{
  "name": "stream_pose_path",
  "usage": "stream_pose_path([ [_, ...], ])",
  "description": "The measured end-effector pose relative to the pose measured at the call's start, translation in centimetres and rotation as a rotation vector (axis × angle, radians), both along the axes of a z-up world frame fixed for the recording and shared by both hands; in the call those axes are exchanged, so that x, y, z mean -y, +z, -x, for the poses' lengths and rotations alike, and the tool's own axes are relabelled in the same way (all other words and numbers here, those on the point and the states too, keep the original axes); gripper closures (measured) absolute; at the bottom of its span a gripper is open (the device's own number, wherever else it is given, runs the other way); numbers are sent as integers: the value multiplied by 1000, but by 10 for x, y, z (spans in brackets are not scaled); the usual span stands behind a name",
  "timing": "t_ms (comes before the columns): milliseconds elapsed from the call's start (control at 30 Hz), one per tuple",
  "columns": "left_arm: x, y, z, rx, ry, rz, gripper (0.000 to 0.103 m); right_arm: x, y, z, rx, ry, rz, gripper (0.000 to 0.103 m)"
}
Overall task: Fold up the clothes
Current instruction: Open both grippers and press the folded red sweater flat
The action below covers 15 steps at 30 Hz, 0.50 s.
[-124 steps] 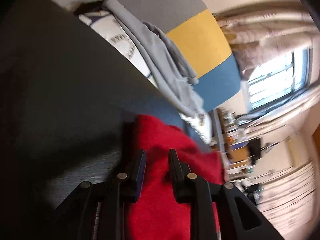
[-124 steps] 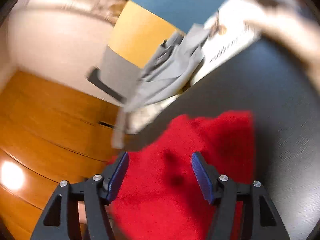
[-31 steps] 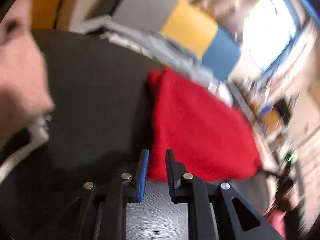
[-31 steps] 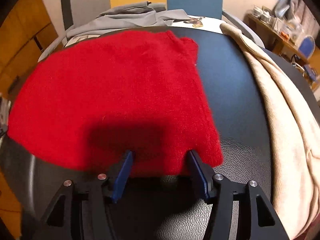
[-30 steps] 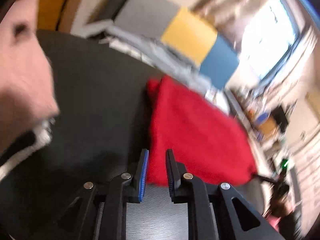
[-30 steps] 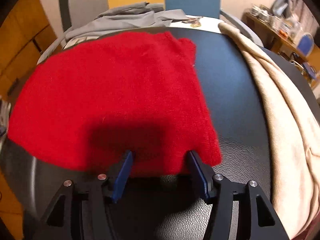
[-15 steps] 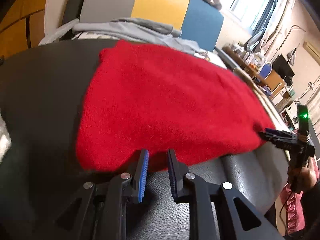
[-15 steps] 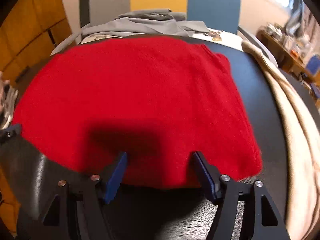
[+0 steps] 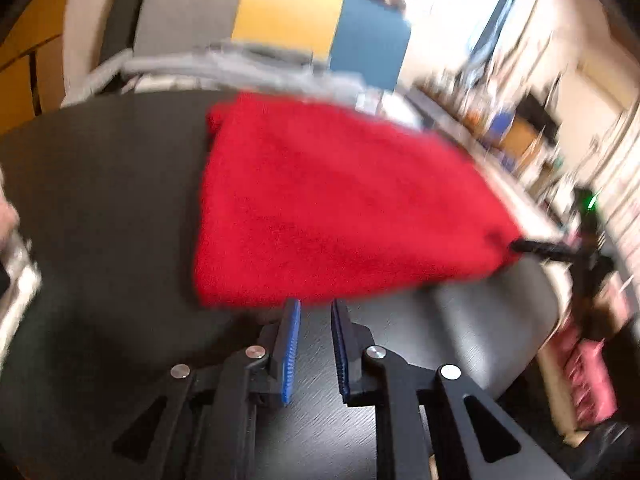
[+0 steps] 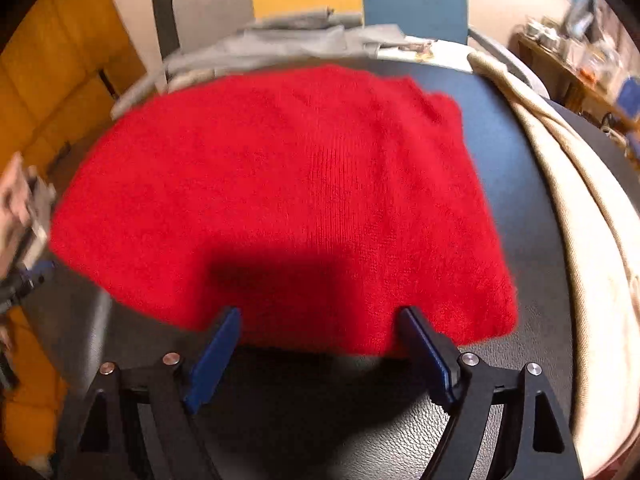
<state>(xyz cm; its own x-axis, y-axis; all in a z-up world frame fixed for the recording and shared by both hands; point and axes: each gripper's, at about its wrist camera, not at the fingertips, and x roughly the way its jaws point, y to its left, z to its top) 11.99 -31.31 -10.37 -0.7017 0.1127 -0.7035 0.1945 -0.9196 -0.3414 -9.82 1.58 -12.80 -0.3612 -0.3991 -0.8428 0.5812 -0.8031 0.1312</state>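
Left gripper (image 9: 313,306): jaws nearly together, a narrow gap between the blue pads (image 9: 289,344), nothing in it. Tips sit at the near edge of the sweater (image 9: 320,208), over bare tabletop (image 9: 100,208); whether they touch the knit cannot be told through the blur.

Right gripper (image 10: 320,316): jaws wide apart and have just been opening. Near edge of the sweater (image 10: 288,184) lies across the gap between the tips, but the pads (image 10: 212,356) do not press on it. The gripper's shadow falls on the knit just ahead of the jaws.

Sweater: red, fuzzy knit, lying flat in a folded slab on the dark tabletop (image 10: 516,184). In the right wrist view its near right corner lies just beyond the right finger, and a small lump of fabric sits at its far right corner.

Right of the sweater: a beige cloth (image 10: 592,240) draped along the tabletop edge, apart from the knit.

Behind the sweater: grey clothes (image 10: 288,40) heaped at the far tabletop edge, and behind those a chair back (image 9: 280,12) in grey, yellow and blue panels.

Left of the sweater, right wrist view: the left gripper's tip at the frame edge, blurred.

Right of the sweater, left wrist view: the right gripper (image 9: 536,246), a black finger tip at the sweater's right corner.
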Motion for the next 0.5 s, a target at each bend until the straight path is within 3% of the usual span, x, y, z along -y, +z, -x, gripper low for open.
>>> stream_pose_path([
  [67,4,13,14,-65,23,-25,83,5,14,6,-27,-13,55,20],
  [167,2,15,42,-74,56,-11,82,20,28,16,-68,-26,102,19],
  [267,-1,-2,54,31,63,60,80,31,23,29,-60,-43,102,19],
  [367,-7,-30,53,136,48,138,80,25,1,48,3,-100,73,19],
  [433,-6,-33,42,142,57,102,80,13,-15,45,65,-120,87,19],
  [500,0,-34,33,138,72,58,80,4,-23,34,67,-100,101,18],
])
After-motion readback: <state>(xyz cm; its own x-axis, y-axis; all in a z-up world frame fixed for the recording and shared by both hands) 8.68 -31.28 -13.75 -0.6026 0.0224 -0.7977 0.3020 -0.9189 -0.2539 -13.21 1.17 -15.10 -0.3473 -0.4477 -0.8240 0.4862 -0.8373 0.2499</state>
